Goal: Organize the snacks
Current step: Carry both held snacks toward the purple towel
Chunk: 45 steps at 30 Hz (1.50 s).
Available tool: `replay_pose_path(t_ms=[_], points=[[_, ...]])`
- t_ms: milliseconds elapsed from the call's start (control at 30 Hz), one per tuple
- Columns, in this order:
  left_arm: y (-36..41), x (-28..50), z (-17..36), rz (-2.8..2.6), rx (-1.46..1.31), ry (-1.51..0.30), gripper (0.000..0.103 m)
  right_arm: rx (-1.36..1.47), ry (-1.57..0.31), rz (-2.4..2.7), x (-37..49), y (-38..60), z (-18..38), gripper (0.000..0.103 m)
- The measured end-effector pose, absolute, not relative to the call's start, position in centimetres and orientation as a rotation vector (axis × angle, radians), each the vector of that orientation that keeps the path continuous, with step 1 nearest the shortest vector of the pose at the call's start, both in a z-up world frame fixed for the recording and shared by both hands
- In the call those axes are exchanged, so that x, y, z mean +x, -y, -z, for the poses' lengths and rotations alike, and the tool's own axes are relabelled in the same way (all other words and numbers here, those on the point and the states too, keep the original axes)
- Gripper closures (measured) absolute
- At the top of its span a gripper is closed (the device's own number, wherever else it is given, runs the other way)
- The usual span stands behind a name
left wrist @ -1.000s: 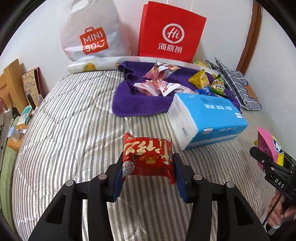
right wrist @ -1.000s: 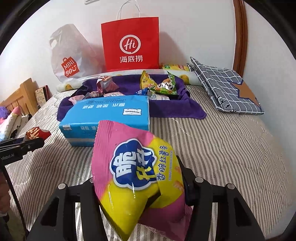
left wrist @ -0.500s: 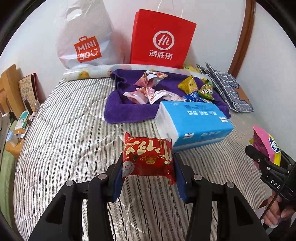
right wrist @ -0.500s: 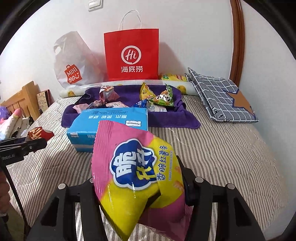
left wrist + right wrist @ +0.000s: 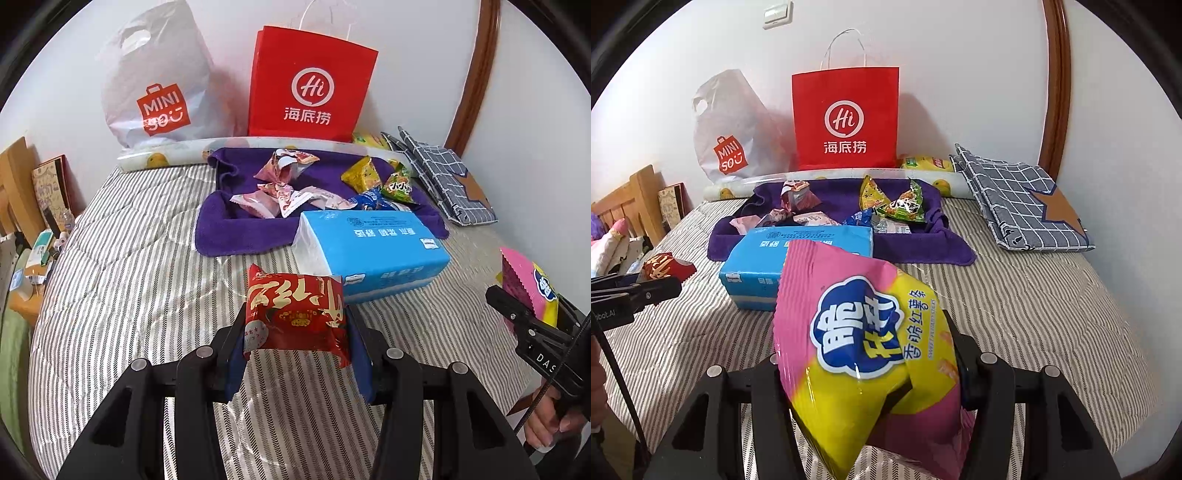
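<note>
You're lifting both hands off the striped bed (image 5: 122,266): left gripper (image 5: 295,332) clamping red snack packet (image 5: 295,314), right gripper (image 5: 871,373) clamping pink-yellow chip bag (image 5: 864,343) (purple towel (image 5: 919,251) pile probably next, w/ other snacks).

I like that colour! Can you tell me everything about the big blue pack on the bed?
The blue pack is a soft plastic-wrapped block, it looks like tissues, bright blue on top with white print and white ends. It lies flat and closed on the striped bed cover, its far edge against the purple towel that holds snacks. Neither gripper touches it.
</note>
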<state>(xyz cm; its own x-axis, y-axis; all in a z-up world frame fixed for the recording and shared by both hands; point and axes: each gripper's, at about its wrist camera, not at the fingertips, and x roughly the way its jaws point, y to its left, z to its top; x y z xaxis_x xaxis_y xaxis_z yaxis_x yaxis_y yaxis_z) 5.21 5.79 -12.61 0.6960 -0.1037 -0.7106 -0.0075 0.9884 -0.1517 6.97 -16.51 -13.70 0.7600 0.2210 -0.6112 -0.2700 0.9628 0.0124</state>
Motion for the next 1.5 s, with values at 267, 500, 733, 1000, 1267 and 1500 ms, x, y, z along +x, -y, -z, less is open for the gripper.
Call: replay_pose_path(t_ms=[267,500,733,1000,1267,1500], points=[[-5.4,5.4,12.4,0.059,-0.147,-0.799,0.055,-0.071,-0.652,-0.259,6.9,16.7,13.4,0.049],[-5.0,5.5,12.0,0.068,-0.143,-0.791,0.055,-0.071,-0.647,-0.259,6.9,16.9,13.2,0.049],[-4.7,5.6,11.7,0.075,-0.139,-0.784,0.055,-0.071,-0.643,-0.256,6.9,17.0,12.9,0.049],[-4.5,5.6,11.5,0.081,-0.138,-0.778,0.055,-0.067,-0.645,-0.251,7.1,17.2,12.9,0.049],[-4.2,5.8,11.3,0.092,-0.137,-0.773,0.055,-0.072,-0.640,-0.248,7.3,17.3,12.7,0.049],[-4.0,5.9,11.2,0.098,-0.132,-0.767,0.055,-0.079,-0.636,-0.244,7.4,17.2,12.5,0.049]])
